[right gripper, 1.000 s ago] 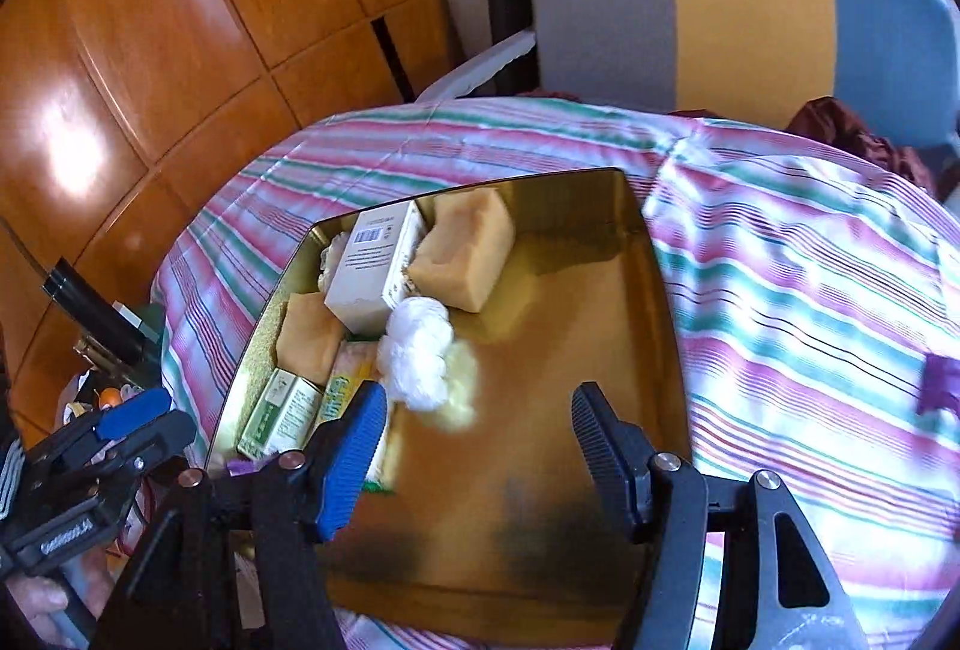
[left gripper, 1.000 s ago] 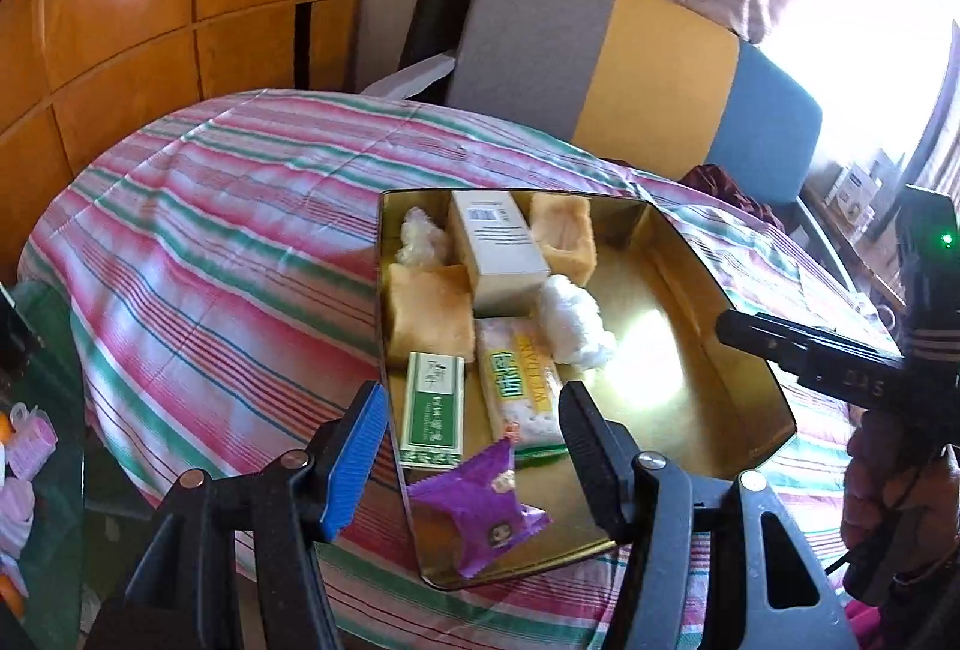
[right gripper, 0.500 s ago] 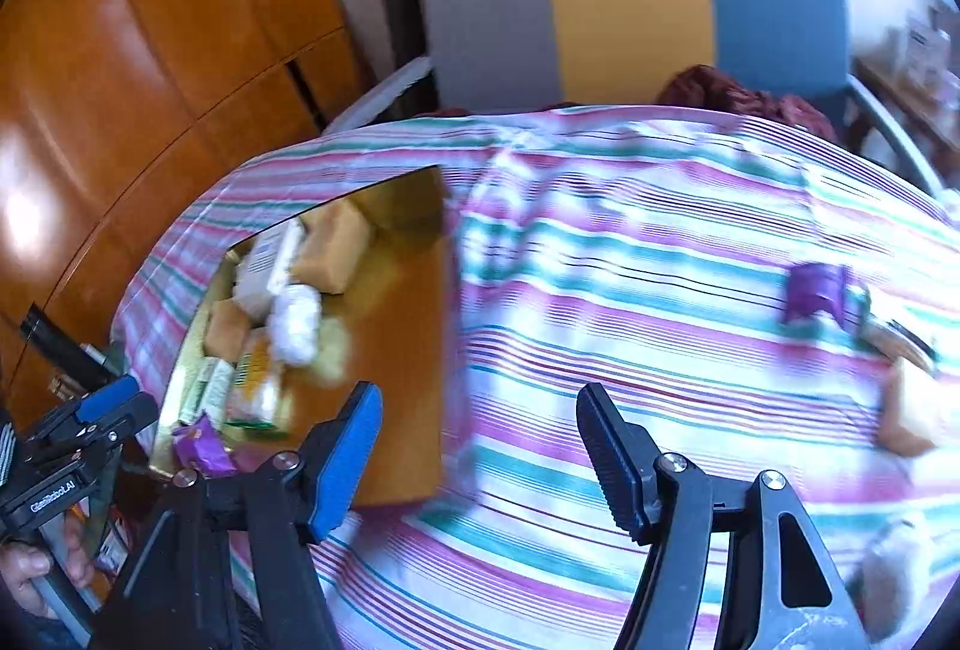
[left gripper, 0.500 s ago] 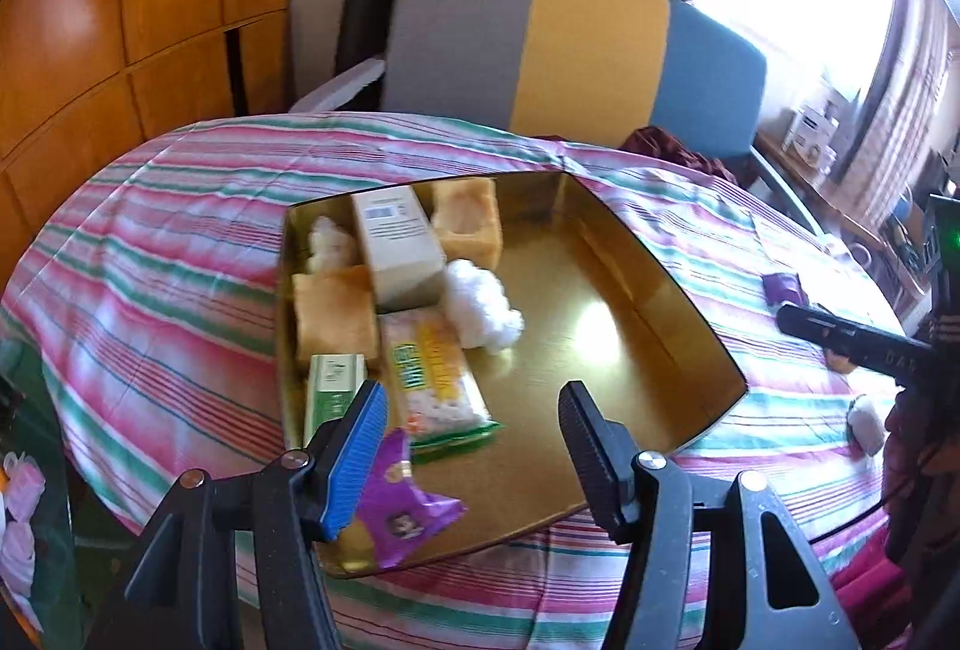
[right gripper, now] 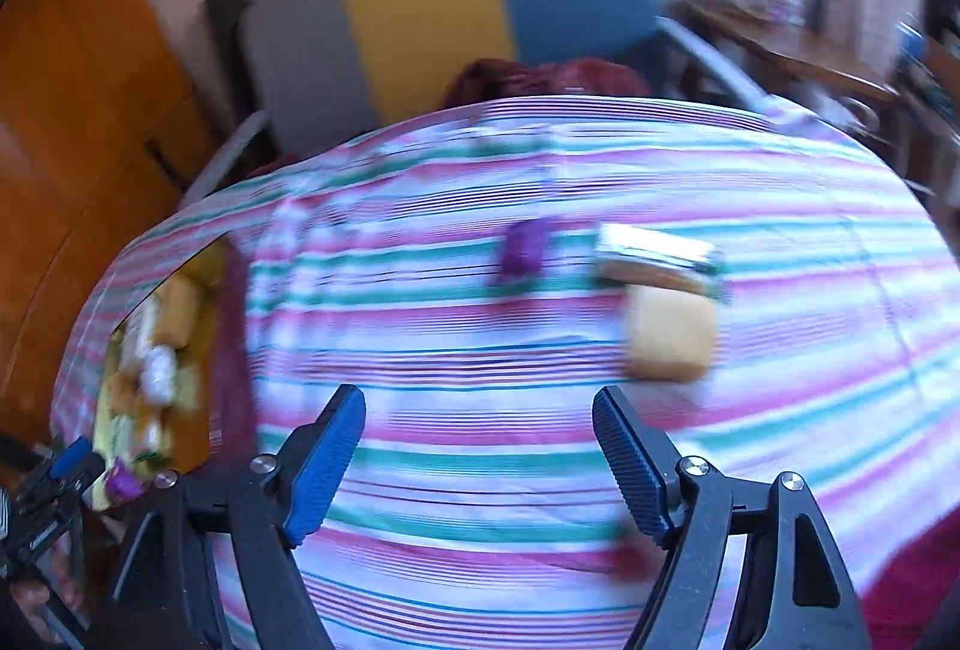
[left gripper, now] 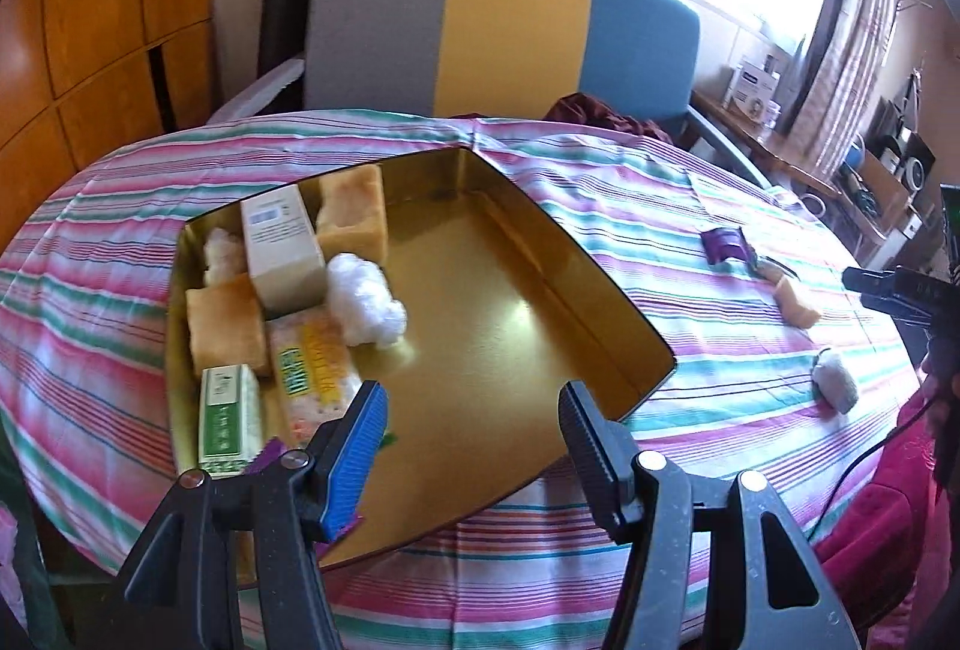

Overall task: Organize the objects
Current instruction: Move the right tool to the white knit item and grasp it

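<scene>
A gold tin tray [left gripper: 600,302] sits on the striped tablecloth and holds a white box [left gripper: 277,248], sponge blocks [left gripper: 354,212], a cotton ball [left gripper: 366,311], a green box [left gripper: 227,413] and a yellow packet [left gripper: 312,374]. My left gripper [left gripper: 471,446] is open and empty over the tray's near edge. My right gripper [right gripper: 480,458] is open and empty above the cloth, right of the tray [right gripper: 204,350]. Ahead of it lie a purple wrapper [right gripper: 523,251], a silver packet [right gripper: 657,254] and a yellow sponge [right gripper: 669,341]. A grey ball [left gripper: 835,391] lies near the right table edge.
A grey, yellow and blue chair [left gripper: 504,32] stands behind the table with dark red cloth [left gripper: 600,116] on its seat. Wooden panels [left gripper: 102,20] line the left wall. A cluttered side shelf [left gripper: 840,170] stands at the right. The right wrist view is motion-blurred.
My right gripper has swung right, off the tray, to the loose things on the cloth. My left view has shifted right along the tray; both grippers stay open.
</scene>
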### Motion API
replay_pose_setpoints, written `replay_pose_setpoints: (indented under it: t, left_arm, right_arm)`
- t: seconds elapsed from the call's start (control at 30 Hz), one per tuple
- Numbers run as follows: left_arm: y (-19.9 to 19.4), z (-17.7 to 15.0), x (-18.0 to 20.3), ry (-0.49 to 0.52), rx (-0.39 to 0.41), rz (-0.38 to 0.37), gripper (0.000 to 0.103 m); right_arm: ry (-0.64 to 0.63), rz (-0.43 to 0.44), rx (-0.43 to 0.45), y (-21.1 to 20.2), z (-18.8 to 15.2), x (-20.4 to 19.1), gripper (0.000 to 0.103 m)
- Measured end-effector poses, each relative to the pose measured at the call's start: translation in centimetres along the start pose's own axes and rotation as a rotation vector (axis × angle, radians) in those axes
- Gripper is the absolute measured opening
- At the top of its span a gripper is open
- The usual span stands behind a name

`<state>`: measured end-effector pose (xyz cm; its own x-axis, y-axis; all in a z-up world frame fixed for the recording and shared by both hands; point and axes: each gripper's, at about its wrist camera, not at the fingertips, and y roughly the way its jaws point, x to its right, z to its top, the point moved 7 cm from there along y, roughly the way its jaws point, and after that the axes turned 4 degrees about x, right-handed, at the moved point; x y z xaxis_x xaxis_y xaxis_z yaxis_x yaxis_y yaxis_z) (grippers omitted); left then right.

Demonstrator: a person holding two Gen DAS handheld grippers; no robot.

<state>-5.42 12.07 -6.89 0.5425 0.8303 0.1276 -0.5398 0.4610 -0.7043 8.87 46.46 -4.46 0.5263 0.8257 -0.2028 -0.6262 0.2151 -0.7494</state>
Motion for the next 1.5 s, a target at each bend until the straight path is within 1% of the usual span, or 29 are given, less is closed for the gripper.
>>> replay_pose_setpoints:
  t: [0.13, 0.2, 0.23, 0.3, 0.4, 0.5, 0.57, 0.63, 0.67, 0.7, 0.73, 0.8, 0.83, 0.93, 1.03, 1.1, 1.2, 1.27, 1.3, 1.4, 1.5]
  left_arm:
    - [0.4, 0.0, 0.6, 0.006, -0.008, -0.019, 0.060]
    - [0.6, 0.0, 0.9, 0.009, -0.012, -0.024, 0.060]
    - [0.8, 0.0, 1.1, 0.011, -0.015, -0.027, 0.060]
    - [1.0, 0.0, 1.4, 0.019, -0.021, -0.034, 0.060]
    - [1.1, -0.1, 2.0, 0.030, -0.025, -0.044, 0.060]
    - [1.2, 0.0, 2.6, 0.042, -0.029, -0.050, 0.060]
    - [1.2, 0.1, 2.9, 0.050, -0.029, -0.051, 0.060]
    - [1.2, 0.2, 3.2, 0.057, -0.029, -0.055, 0.060]
    - [1.2, 0.3, 3.4, 0.059, -0.028, -0.057, 0.060]
    - [1.3, 0.4, 3.5, 0.062, -0.028, -0.059, 0.060]
    - [1.4, 0.4, 3.7, 0.065, -0.029, -0.062, 0.060]
    - [1.5, 0.5, 4.1, 0.068, -0.032, -0.067, 0.060]
    - [1.7, 0.5, 4.4, 0.073, -0.035, -0.071, 0.060]
    - [2.0, 0.6, 5.2, 0.089, -0.042, -0.082, 0.060]
    - [2.3, 1.0, 6.4, 0.102, -0.047, -0.100, 0.060]
    - [2.5, 1.4, 7.2, 0.115, -0.044, -0.108, 0.060]
    - [2.6, 2.5, 9.0, 0.152, -0.025, -0.121, 0.060]
    - [3.0, 3.3, 10.4, 0.190, -0.017, -0.127, 0.060]
    - [3.3, 3.6, 11.1, 0.209, -0.019, -0.131, 0.060]
    - [5.2, 4.4, 14.0, 0.305, -0.049, -0.146, 0.060]
    - [7.3, 4.8, 16.6, 0.385, -0.084, -0.161, 0.060]
  right_arm:
    - [0.086, -0.097, -0.011, -1.3, 0.3, 5.4, 0.080]
    - [0.092, -0.125, -0.047, -1.5, 0.0, 7.1, 0.085]
    - [0.082, -0.132, -0.068, -1.4, -0.3, 7.6, 0.086]
    - [0.053, -0.141, -0.121, -0.9, -1.0, 8.1, 0.088]
    - [-0.014, -0.145, -0.228, 0.9, -2.5, 8.0, 0.089]
    - [-0.058, -0.150, -0.307, 2.8, -3.9, 7.7, 0.089]
    - [-0.078, -0.179, -0.356, 4.1, -4.7, 7.8, 0.089]
    - [-0.102, -0.209, -0.423, 5.5, -5.7, 8.1, 0.089]
    - [-0.125, -0.222, -0.457, 6.3, -6.4, 8.3, 0.084]
    - [-0.149, -0.234, -0.476, 6.8, -6.9, 8.4, 0.062]
    - [-0.156, -0.239, -0.505, 7.2, -7.3, 8.4, 0.062]
    - [-0.190, -0.248, -0.473, 6.9, -6.8, 8.1, 0.057]
    - [-0.198, -0.248, -0.455, 6.7, -6.6, 7.9, 0.056]
    - [-0.154, -0.229, -0.379, 5.9, -5.4, 7.8, 0.055]
    - [-0.066, -0.164, -0.246, 4.8, -3.3, 7.5, 0.055]
    - [-0.003, -0.124, -0.134, 4.0, -1.8, 7.6, 0.056]
    - [0.093, -0.082, -0.023, 3.6, 0.1, 7.8, 0.056]
    - [0.150, -0.060, 0.014, 3.9, 0.5, 8.1, 0.056]
    - [0.162, -0.062, 0.017, 4.2, 0.7, 8.1, 0.056]
    - [0.176, -0.094, 0.025, 4.0, 0.4, 8.9, 0.056]
    - [0.193, -0.082, 0.018, 4.4, 0.3, 9.4, 0.056]
